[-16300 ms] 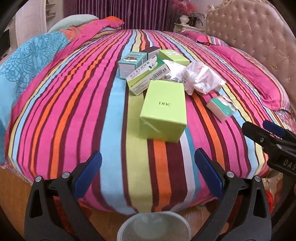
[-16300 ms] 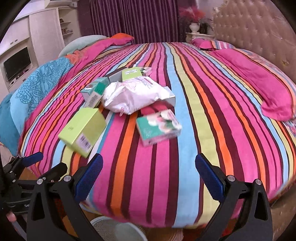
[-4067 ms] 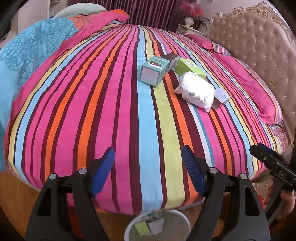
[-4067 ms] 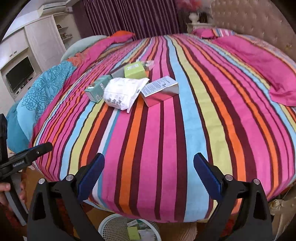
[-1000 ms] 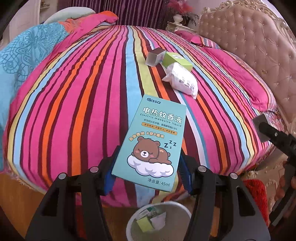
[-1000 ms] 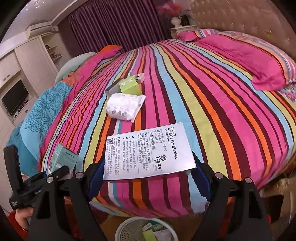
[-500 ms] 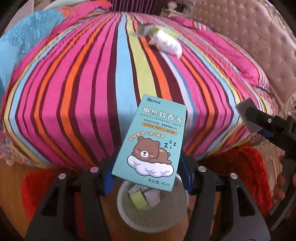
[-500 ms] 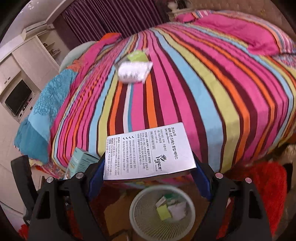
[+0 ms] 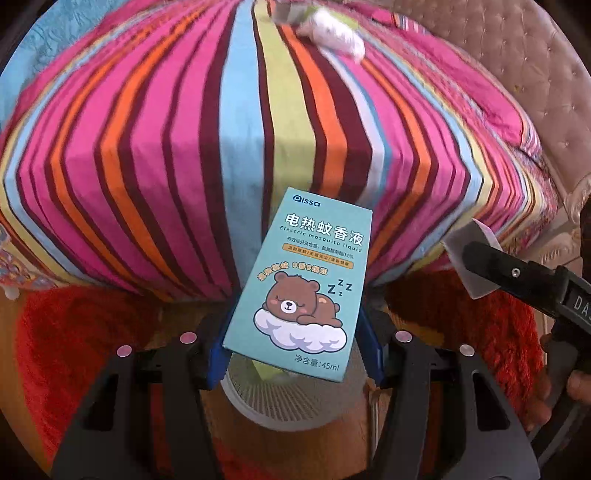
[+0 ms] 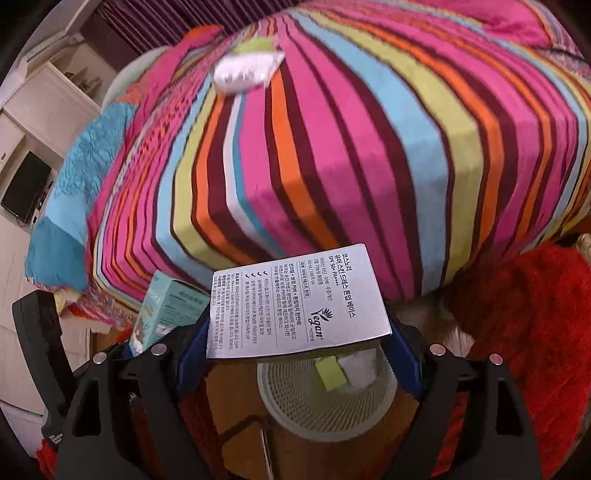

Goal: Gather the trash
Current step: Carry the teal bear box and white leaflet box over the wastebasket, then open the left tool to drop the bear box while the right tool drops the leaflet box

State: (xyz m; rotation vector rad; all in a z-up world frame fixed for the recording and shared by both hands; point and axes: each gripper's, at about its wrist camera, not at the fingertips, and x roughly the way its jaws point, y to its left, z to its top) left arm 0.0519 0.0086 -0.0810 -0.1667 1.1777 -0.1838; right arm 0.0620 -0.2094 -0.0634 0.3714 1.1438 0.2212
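My left gripper (image 9: 295, 350) is shut on a teal box with a sleeping bear (image 9: 303, 284), held above the white mesh trash basket (image 9: 291, 410) on the floor. My right gripper (image 10: 295, 350) is shut on a silver-white box with black print (image 10: 295, 302), over the same basket (image 10: 325, 410), which holds a green box (image 10: 330, 373) and a white one. The teal box (image 10: 166, 310) and left gripper show at the left of the right wrist view. The silver box (image 9: 469, 258) shows at the right of the left wrist view.
The striped bed (image 9: 240, 129) fills the view ahead; a white packet (image 9: 336, 35) and a green box (image 10: 255, 46) lie far back on it. A red shaggy rug (image 10: 535, 332) covers the wooden floor beside the basket. A padded headboard (image 9: 524, 66) stands at right.
Both grippers have sunk and tipped down from over the bed edge to above the basket, each keeping its box. The bed has slid up in both views.
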